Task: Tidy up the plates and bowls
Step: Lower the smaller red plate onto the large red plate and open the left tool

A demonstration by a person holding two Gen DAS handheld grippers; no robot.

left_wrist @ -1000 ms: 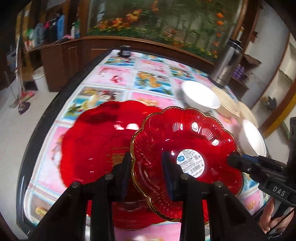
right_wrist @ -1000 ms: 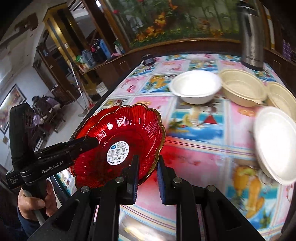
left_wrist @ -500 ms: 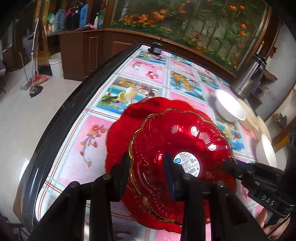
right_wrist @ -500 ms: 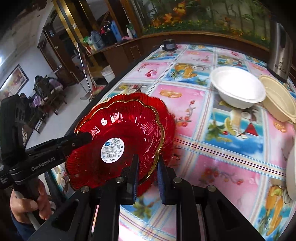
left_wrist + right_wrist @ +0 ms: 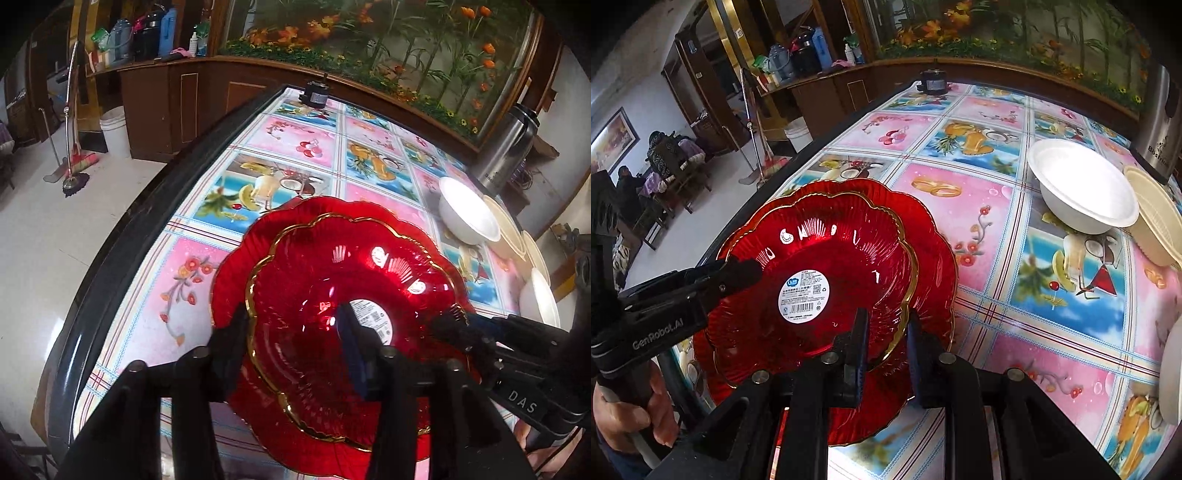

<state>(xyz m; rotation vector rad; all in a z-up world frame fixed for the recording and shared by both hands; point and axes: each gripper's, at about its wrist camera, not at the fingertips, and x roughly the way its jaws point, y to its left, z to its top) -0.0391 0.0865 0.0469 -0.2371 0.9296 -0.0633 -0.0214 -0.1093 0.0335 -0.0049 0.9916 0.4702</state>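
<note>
A smaller red glass plate with scalloped gold rim (image 5: pixel 332 295) sits over a larger red scalloped glass plate (image 5: pixel 236 258) that lies on the table with the fruit-picture cloth (image 5: pixel 184 280); whether the two plates touch I cannot tell. The left gripper (image 5: pixel 291 339) has its two fingers on either side of the smaller plate's near rim, one outside and one inside, set quite wide, and a firm pinch is not clear. The right gripper (image 5: pixel 884 336) has its fingers narrowly apart with the rim of the same plate between them. The smaller plate holds nothing; only a round white barcode sticker (image 5: pixel 805 295) is seen at its middle. Ahead and to the right of the right fingers stands an empty white foam bowl (image 5: pixel 1082 184), and just beside it a cream plastic bowl (image 5: pixel 1156 218).
</note>
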